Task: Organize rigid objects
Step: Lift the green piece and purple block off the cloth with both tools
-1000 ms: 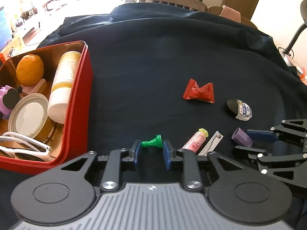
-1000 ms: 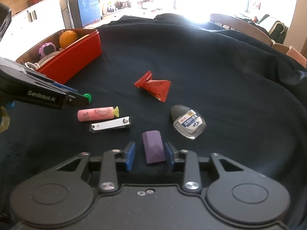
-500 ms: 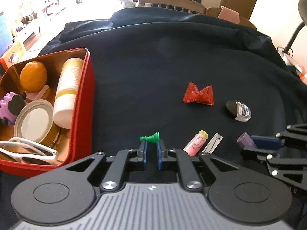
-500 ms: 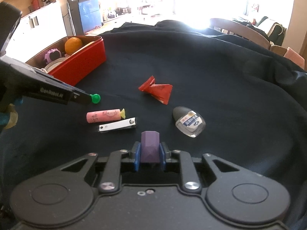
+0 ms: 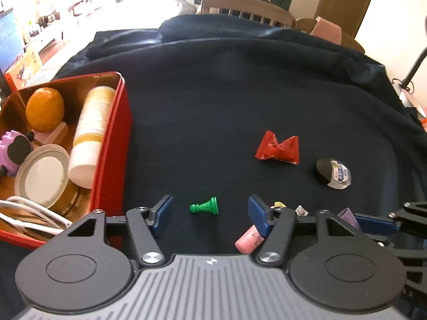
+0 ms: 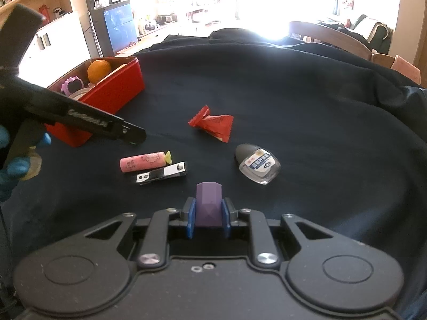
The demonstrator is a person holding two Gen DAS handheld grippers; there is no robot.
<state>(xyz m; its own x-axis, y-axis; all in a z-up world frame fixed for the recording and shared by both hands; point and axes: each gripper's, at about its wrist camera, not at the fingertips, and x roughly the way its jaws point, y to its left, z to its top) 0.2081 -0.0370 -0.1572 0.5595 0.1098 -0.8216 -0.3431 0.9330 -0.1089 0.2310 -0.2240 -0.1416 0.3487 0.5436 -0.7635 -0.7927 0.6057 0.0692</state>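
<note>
1. Purple block (image 6: 208, 204) sits clamped between the blue pads of the right claw (image 6: 208, 220), lifted clear of the dark cloth, likely so it can be carried to the red box (image 6: 112, 98).
2. Green pawn (image 5: 205, 207) lies on its side on the cloth between the wide-apart jaws of the left claw (image 5: 210, 213), touching neither pad; it looks lined up for a grasp.
3. Just beside the right claw, a pink tube (image 6: 144, 161) and a nail clipper (image 6: 161, 176) lie close together, waiting their turn.
4. Farther out rest a clear bottle (image 6: 257, 166) and a red wrapper (image 6: 213, 122), well apart.
5. At the left, the box holds an orange (image 5: 44, 109), a white bottle (image 5: 89, 138), a lid (image 5: 41, 176) and other sorted things.
</note>
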